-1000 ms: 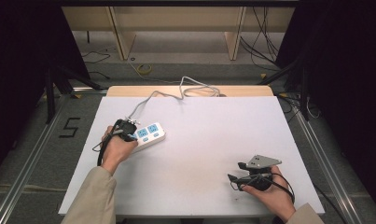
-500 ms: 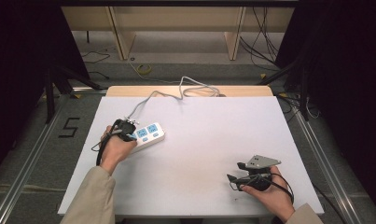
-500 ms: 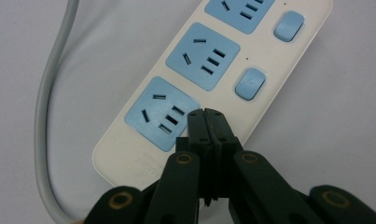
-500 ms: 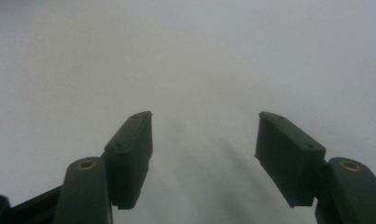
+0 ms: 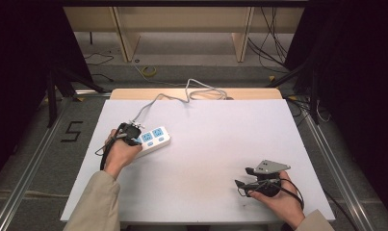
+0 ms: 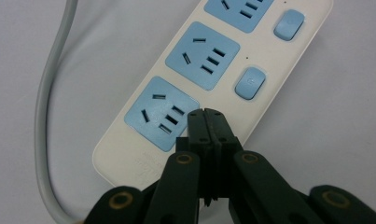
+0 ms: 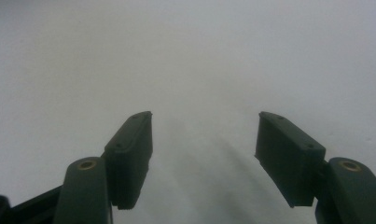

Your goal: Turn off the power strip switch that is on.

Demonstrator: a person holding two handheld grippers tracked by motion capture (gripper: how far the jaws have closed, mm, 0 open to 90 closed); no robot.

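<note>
Fingers of the left gripper are pressed together, empty, tips over the power strip near the table left edge. Right gripper fingers are held wide apart over bare surface near the front right corner; open room is left between.

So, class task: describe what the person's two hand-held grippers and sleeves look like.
Both hand-held grippers are black. The left hand-held gripper has ribbed jaw links with brass-coloured rivets. The right hand-held gripper carries a grey three-cornered plate and a looping black cable. The beige sleeves reach the wrists.
</note>
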